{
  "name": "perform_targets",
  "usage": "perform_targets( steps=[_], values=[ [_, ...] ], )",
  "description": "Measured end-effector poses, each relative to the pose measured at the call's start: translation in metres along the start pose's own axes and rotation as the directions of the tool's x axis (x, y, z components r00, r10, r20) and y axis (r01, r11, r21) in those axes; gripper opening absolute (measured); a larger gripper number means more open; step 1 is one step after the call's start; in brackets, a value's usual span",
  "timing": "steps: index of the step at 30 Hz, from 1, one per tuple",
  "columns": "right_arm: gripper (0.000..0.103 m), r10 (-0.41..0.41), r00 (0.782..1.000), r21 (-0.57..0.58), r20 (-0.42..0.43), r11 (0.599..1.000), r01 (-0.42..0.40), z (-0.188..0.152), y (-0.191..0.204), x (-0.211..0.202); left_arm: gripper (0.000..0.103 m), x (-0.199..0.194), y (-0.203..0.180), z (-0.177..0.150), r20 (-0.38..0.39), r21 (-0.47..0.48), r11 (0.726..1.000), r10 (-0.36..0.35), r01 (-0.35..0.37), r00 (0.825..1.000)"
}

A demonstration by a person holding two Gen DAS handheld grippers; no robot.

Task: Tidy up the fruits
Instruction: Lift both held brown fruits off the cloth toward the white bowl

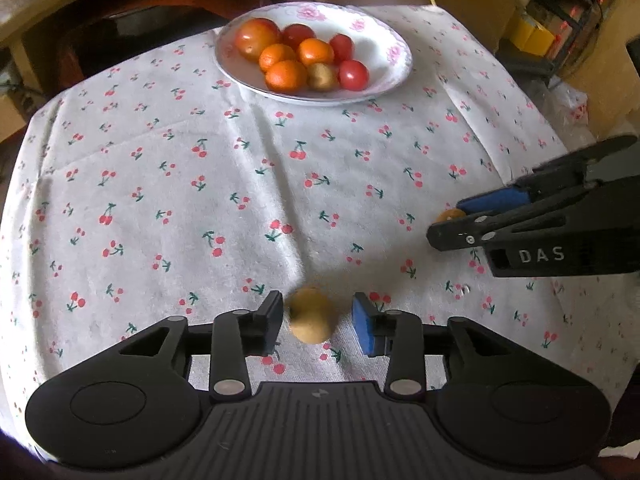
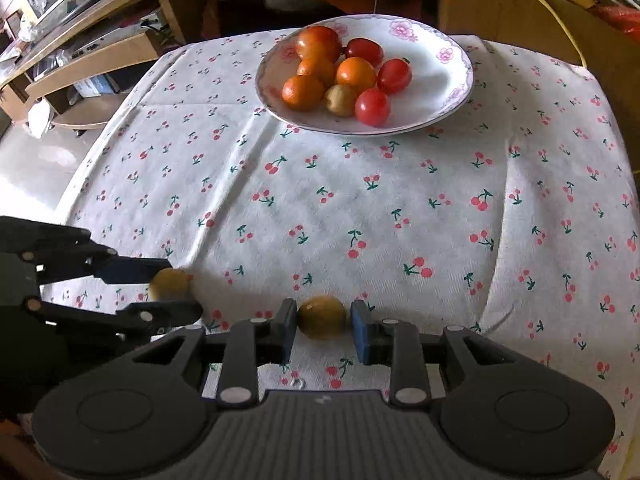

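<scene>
A white flowered plate (image 1: 384, 36) (image 2: 440, 92) at the far side of the table holds several fruits: oranges, red tomatoes and one yellow-green fruit. My left gripper (image 1: 316, 322) is open around a small yellow-brown fruit (image 1: 311, 320) that lies on the cloth; its left pad is close to the fruit and a gap shows on the right. My right gripper (image 2: 323, 324) is open around a second yellow-brown fruit (image 2: 322, 316) on the cloth, with the pads close on both sides. Each gripper shows in the other's view, the right gripper (image 1: 452, 218) and the left gripper (image 2: 176, 286).
A white cloth with a cherry print (image 1: 200, 184) (image 2: 400, 200) covers the table. Cardboard boxes (image 2: 500, 4) and a yellow cable stand behind the plate. Wooden shelves (image 2: 80, 60) lie to the left beyond the table edge.
</scene>
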State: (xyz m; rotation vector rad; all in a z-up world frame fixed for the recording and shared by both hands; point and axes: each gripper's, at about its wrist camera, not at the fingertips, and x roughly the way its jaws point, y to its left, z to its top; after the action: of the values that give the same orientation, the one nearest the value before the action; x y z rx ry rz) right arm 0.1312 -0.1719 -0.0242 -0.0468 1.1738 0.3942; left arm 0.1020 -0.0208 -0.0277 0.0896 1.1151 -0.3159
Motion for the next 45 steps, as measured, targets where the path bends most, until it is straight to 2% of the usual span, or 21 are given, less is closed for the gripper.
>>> perform_targets(
  steps=[3,7,13,18,22,32,36,38,41,45],
  values=[
    [0.025,0.012,1.000,0.023,-0.009,1.000,-0.011,0.000,-0.004,0.000,0.058,-0.003,0.002,-0.001,0.006,-0.015,1.000,-0.019,0.019,1.000],
    [0.025,-0.001,1.000,0.012,0.001,1.000,0.001,-0.001,-0.001,0.001,0.058,-0.002,-0.002,-0.004,0.005,-0.001,1.000,-0.005,0.005,1.000],
    [0.025,-0.037,0.999,-0.001,0.025,0.999,0.037,-0.003,0.004,0.000,0.052,0.002,-0.010,-0.004,0.005,0.012,0.999,0.036,-0.036,0.999],
    [0.025,-0.031,0.999,0.003,0.020,1.000,0.031,-0.001,0.001,0.001,0.039,0.005,-0.009,-0.002,-0.001,-0.009,0.996,0.084,-0.084,0.996],
    [0.025,-0.032,0.999,-0.006,0.017,0.999,0.033,-0.001,0.001,0.000,0.038,0.004,-0.008,-0.001,-0.017,0.002,0.997,0.082,-0.082,0.996],
    [0.025,-0.015,1.000,0.044,0.007,0.999,0.015,0.004,-0.006,0.002,0.041,0.002,-0.003,-0.005,0.015,0.007,0.999,0.034,-0.034,0.999],
    [0.025,-0.041,0.999,0.019,0.012,0.999,0.041,0.003,0.001,0.002,0.038,0.001,0.000,-0.007,0.020,0.004,1.000,0.028,-0.028,0.999],
    [0.021,-0.053,0.998,-0.017,0.013,0.998,0.054,0.003,0.008,0.003,0.035,0.001,-0.003,-0.006,0.019,0.018,0.999,0.031,-0.031,0.999],
    [0.021,-0.096,0.995,-0.078,0.026,0.992,0.097,0.001,0.020,0.004,0.033,0.001,-0.006,-0.006,0.019,0.037,0.998,0.043,-0.044,0.999],
    [0.020,-0.081,0.996,-0.080,0.040,0.993,0.084,0.002,0.020,0.000,0.033,0.000,-0.009,-0.004,0.029,0.045,0.997,0.061,-0.062,0.998]
  ],
)
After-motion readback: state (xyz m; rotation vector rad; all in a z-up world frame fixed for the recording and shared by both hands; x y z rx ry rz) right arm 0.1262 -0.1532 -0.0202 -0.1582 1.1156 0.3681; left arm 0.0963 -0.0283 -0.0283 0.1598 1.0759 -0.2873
